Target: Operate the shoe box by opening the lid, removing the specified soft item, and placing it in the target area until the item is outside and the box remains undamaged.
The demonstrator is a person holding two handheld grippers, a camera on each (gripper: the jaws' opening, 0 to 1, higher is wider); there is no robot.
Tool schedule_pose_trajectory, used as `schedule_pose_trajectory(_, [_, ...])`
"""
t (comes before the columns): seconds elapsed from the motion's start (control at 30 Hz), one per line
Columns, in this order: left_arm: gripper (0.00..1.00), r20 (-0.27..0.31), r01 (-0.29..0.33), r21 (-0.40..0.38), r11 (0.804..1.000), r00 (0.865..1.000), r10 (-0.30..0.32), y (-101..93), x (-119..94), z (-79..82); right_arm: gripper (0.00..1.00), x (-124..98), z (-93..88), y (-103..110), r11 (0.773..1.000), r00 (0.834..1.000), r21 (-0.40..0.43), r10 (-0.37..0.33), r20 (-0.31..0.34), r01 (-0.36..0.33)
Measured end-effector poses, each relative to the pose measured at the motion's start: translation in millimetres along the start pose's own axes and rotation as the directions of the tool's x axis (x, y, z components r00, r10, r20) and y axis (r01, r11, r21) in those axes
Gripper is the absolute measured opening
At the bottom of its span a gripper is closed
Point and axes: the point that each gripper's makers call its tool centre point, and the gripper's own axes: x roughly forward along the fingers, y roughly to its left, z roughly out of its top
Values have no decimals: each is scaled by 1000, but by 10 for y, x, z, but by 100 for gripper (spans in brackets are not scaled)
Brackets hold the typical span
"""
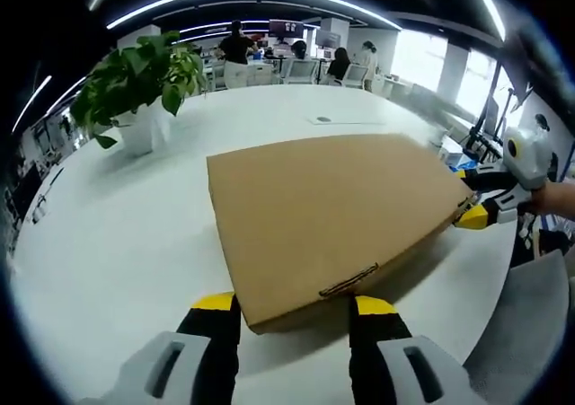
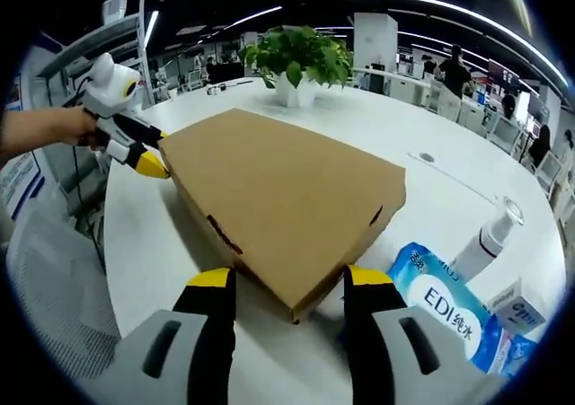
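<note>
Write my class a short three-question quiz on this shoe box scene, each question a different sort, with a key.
1. True or false: the lid of the shoe box is already open.
2. Which stands on the white table beyond the box? A) potted plant B) kettle C) lamp
3. Fill in: beside the box in the right gripper view lies a blue ____ and a white pump bottle.

Key: 1 false; 2 A; 3 packet.

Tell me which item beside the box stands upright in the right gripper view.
The white pump bottle: it stands upright behind the blue tissue pack, which lies flat, like the small white carton at the edge.
</note>
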Motion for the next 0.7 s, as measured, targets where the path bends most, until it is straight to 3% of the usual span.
schedule_pose_trajectory(0.7, [48, 0, 13, 10, 1000, 1000, -13, 22, 129, 143, 44, 41, 43, -169, 1000, 1000, -12, 0, -19, -1])
